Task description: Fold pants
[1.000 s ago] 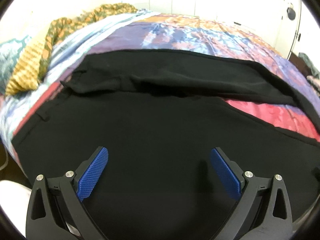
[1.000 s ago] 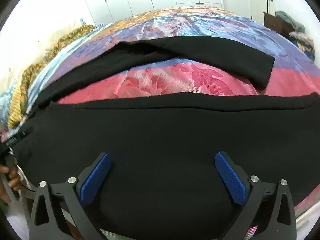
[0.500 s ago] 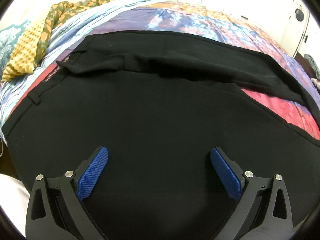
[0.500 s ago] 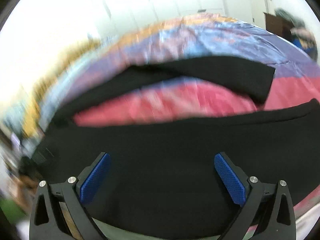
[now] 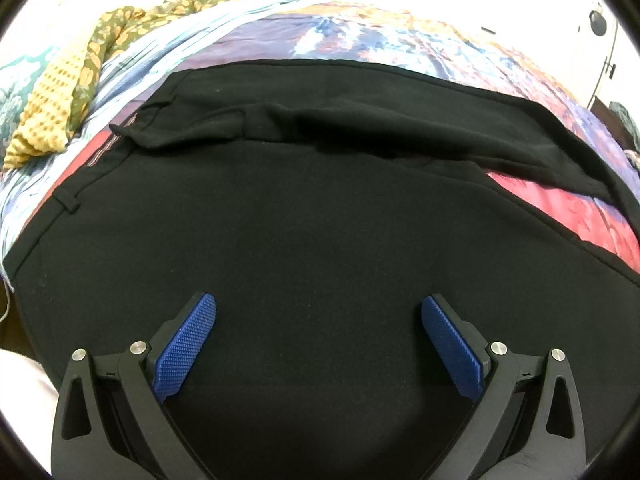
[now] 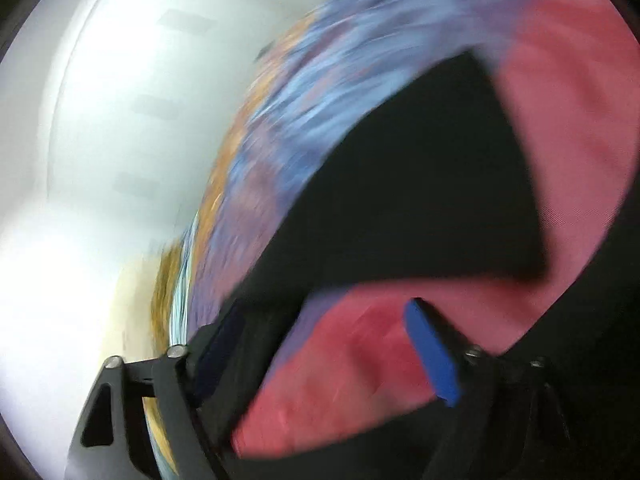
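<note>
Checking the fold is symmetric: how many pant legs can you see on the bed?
2. One black pant leg lies nearest the left tongs; the other black pant leg lies beyond it on the patterned bedspread, splaying apart rightward. Cuffs are outside this view.

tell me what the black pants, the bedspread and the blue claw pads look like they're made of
Pants: matte, fine-woven black cloth, probably a suiting blend; it shows no shine and lies in soft creases.
Bedspread: glossy, satin-like printed fabric, judging by its sheen and patchy floral colours.
Pads: blue, cross-hatched, likely moulded rubber or plastic; which one can't be told.
</note>
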Available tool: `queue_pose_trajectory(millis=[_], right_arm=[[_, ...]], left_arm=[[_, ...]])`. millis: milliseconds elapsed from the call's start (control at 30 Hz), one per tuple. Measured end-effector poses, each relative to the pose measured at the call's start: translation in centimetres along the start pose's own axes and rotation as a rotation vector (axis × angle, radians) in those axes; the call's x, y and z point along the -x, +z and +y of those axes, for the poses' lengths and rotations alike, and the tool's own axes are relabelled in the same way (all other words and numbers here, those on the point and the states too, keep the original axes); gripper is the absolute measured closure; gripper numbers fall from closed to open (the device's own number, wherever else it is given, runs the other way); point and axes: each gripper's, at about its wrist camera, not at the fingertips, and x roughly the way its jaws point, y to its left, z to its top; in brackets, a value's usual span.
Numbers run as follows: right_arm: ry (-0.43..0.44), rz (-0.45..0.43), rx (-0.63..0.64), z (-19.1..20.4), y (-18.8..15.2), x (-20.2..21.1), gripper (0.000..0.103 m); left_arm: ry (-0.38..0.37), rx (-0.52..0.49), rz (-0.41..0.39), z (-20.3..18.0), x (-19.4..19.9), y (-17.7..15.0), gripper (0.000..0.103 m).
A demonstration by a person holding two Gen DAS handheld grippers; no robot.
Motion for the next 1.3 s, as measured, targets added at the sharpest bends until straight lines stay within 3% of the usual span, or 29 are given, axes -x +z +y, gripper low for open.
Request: queue_pose_trajectory(millis=[100, 233, 367, 500, 600, 700, 800, 967, 1100, 1300], right_arm=[[-0.040, -0.062, -0.068, -0.3, 1.0, -0.1, 0.043], [-0.193, -0.083, 0.031, 1.2, 2.1, -0.6, 0.095], [-0.133, -0.073, 0.258, 5.4, 1.6, 2.2, 0.096], [0.006, -0.049, 0.519, 9.8, -1.2, 8.6, 0.097], [0.059, -0.051, 0.638, 10.6, -3.6, 13.6, 0.097], [0.022, -0.039, 0.675, 8.8, -5.4, 15.6, 0.097], [-0.016, -0.035, 0.644, 6.6, -6.3, 16.5, 0.097], [0.007, -0.052, 0.627, 5.2, -6.4, 17.6, 0.097], [0.084, -0.073, 0.660, 6.4, -6.8, 19.0, 0.097], [0.188, -0.086, 0.728, 8.5, -7.4, 22.5, 0.097]], left_arm=[[0.007, -0.003, -0.001, -0.1, -0.1, -0.1, 0.000], [0.004, -0.009, 0.000, -0.1, -0.1, -0.1, 0.000], [-0.006, -0.005, 0.018, 0.0, 0.1, 0.1, 0.001], [-0.028, 0.005, 0.046, 0.0, 0.7, 0.2, 0.001], [-0.073, 0.023, 0.067, -0.1, 1.5, 0.2, 0.001], [-0.176, 0.064, 0.095, 0.0, 2.5, 0.7, 0.001], [-0.376, 0.158, 0.121, 0.5, 3.1, 2.9, 0.001], [-0.520, 0.269, 0.147, 0.0, 0.2, 9.6, 0.001], [-0.480, 0.345, 0.191, -0.5, -4.5, 14.6, 0.001], [-0.473, 0.412, 0.233, -1.2, -8.3, 18.1, 0.001]])
